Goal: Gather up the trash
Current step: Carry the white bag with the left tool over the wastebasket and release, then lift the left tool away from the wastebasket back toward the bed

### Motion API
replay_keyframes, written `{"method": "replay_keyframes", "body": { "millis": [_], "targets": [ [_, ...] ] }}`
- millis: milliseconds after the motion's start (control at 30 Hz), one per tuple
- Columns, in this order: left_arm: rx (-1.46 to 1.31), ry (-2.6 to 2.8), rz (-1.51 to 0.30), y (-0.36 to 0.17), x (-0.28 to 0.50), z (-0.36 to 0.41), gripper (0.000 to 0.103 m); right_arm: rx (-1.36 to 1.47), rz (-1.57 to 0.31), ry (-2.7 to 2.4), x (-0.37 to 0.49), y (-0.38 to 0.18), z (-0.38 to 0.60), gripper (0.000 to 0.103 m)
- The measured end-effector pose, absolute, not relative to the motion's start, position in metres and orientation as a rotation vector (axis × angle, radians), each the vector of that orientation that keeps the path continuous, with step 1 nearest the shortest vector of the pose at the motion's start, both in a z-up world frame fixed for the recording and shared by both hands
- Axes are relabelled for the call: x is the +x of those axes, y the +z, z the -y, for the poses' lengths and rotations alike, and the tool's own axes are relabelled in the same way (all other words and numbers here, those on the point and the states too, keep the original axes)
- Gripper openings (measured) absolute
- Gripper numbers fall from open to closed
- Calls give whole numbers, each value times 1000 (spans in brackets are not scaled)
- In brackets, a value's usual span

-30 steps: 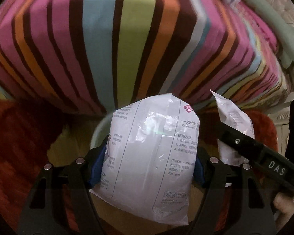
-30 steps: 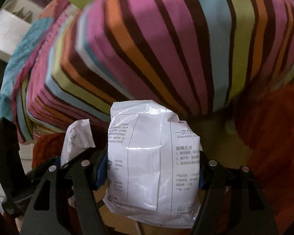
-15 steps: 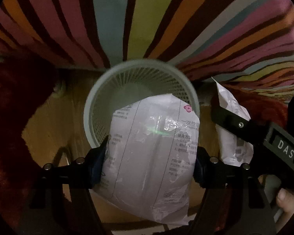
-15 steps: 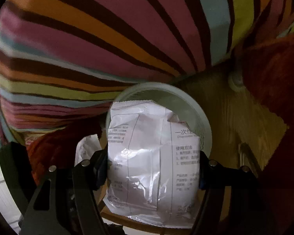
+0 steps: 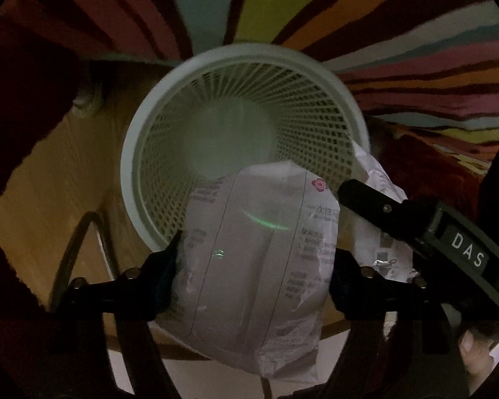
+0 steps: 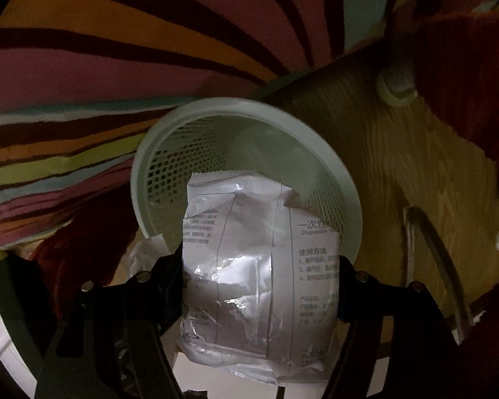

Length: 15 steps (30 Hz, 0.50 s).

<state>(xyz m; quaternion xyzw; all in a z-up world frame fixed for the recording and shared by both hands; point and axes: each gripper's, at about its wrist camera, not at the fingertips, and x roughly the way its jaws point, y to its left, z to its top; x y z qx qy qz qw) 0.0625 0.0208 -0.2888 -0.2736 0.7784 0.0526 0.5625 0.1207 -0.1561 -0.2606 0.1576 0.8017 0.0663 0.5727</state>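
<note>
A pale green mesh waste basket [image 5: 129, 166] stands on the wood floor right below both grippers. My left gripper [image 5: 254, 259] points down over it with a white printed plastic packet [image 5: 256, 266] between its pads. Its jaws are opening, and the packet still touches both pads. My right gripper [image 6: 261, 266] hangs over the same basket [image 6: 349, 206] with a second white printed packet [image 6: 259, 266] touching both its pads, jaws also opening. In the left wrist view the right gripper's finger [image 5: 382, 209] and its packet [image 5: 379, 183] show at the right.
A striped bed cover [image 5: 415, 50] hangs just behind the basket. Dark red rugs [image 5: 33, 83] lie on both sides of the wooden floor [image 5: 66, 183]. A black curved cable [image 6: 439, 256] lies on the floor, and a white round foot [image 6: 396, 89] stands nearby.
Both grippers have sunk and tipped downward, so the basket has come into view and now fills the middle. The packets are still between the jaws.
</note>
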Motion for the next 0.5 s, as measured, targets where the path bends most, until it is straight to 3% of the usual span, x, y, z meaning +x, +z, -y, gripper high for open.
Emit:
{"method": "replay_keyframes", "body": {
  "millis": [33,100,500],
  "targets": [
    [-646,140,-1836,-292,62,-23,86,374,-1888,142,120,-263,156,84],
    [-663,155,-1825,-289,61,-27,88,371,-1887,122,120,-262,157,93],
    [-664,172,-1799,-289,62,-28,88,410,-1851,83,114,-269,167,93]
  ]
}}
